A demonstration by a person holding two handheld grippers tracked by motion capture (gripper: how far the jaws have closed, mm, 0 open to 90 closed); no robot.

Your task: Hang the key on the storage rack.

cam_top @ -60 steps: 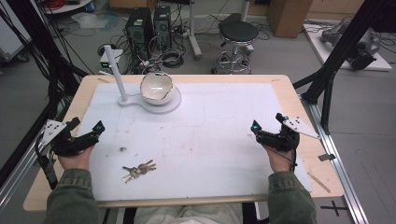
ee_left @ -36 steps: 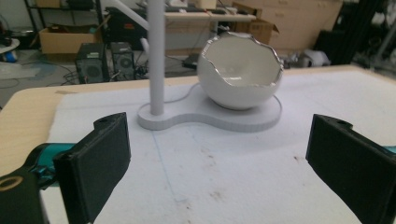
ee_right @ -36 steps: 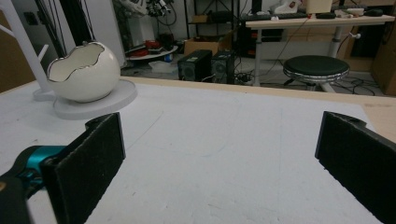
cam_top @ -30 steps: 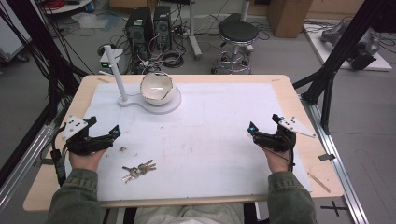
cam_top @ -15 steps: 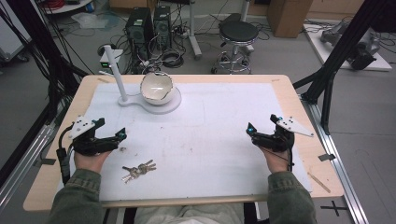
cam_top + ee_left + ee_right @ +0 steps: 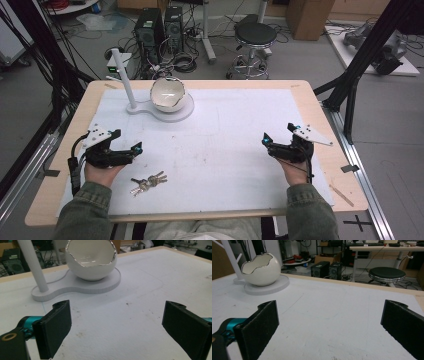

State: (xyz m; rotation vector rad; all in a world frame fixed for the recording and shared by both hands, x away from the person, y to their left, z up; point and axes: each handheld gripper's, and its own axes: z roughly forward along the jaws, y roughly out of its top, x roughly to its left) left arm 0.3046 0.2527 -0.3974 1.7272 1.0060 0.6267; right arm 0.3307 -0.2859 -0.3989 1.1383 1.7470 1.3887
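A bunch of keys lies on the white mat near the front left. My left gripper hovers just behind and left of the keys, jaws wide open and empty; in its own view it faces a white egg-shaped bowl with a jagged silver rim. The bowl rests on a white stand base with an upright post. My right gripper is at the right side of the mat, open and empty, with the bowl far off to its left.
The wooden table carries the mat over most of its top. Behind the far edge stand a black stool and computer towers on the floor. Black frame struts rise at the right.
My left gripper has moved rightward from the table's left edge to beside the keys. The right gripper has shifted slightly left. Both stay open.
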